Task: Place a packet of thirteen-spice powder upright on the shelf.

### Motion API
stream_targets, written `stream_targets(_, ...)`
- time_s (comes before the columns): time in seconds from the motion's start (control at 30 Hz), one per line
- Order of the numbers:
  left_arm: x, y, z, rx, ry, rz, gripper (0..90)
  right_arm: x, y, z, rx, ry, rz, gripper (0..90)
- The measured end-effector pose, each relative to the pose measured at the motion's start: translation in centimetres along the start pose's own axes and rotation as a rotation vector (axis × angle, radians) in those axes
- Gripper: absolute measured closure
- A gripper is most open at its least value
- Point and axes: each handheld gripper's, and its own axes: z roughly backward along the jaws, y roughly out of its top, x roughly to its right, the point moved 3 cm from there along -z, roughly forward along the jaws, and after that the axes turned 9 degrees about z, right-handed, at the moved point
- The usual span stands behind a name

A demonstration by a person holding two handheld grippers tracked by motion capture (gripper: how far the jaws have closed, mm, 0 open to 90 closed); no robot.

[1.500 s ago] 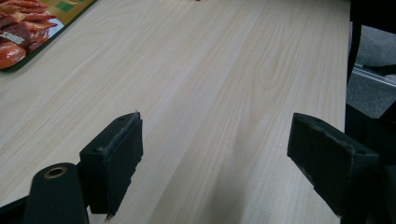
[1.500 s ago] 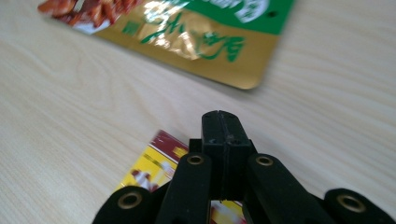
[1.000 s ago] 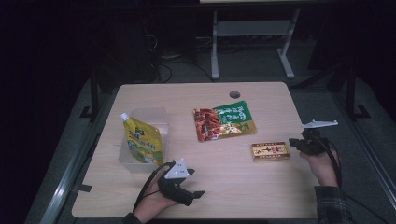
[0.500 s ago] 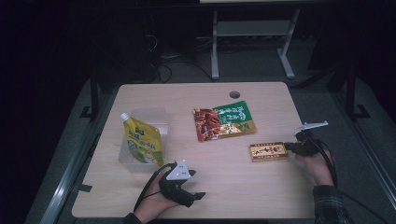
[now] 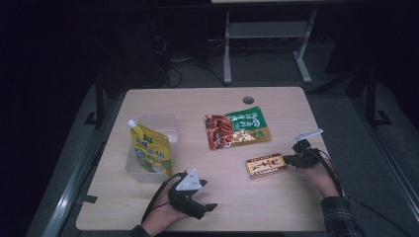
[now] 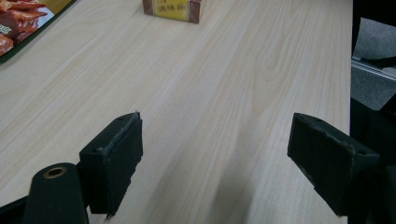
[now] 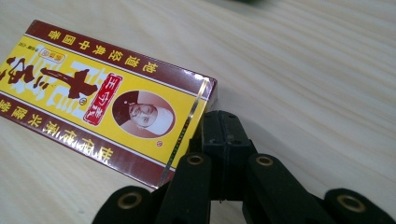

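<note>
Wood surface (image 5: 222, 207) stands in a dark room, floor all around it. Box (image 5: 267, 165) lies near the right edge, bare wood before it. Right gripper (image 5: 290, 160), pressed together, touches the box's end. Left gripper (image 5: 210, 206) rests spread, nothing between. Right gripper view shows the box's print.

I see table (image 5: 276, 207): pale wood-grain top, smooth, matt. Small box (image 7: 107, 102): cardboard under glossy film, light glinting on edge. My left gripper (image 6: 219, 163): pads black, matt, foam-like, edges rough. Snack bag (image 5: 237, 129) and yellow pouch (image 5: 150, 153): shiny plastic. Bin (image 5: 170, 129): clear plastic.
</note>
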Motion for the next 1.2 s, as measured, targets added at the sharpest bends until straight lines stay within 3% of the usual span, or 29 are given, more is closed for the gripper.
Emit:
stream_targets(0.57,-0.1,0.0,0.0,0.002,0.006,0.001,17.5,-6.2,3.2,-1.9,-0.012,0.133,0.172,90.0)
stream_targets(0.97,-0.6,0.0,-0.2,0.004,0.034,0.010,17.3,-9.4,4.2,-3.0,-0.030,0.189,0.271,90.0)
stream_targets(1.2,-1.0,0.0,-0.7,-0.009,0.052,-0.005,17.0,-11.1,4.6,-3.5,-0.040,0.210,0.330,90.0)
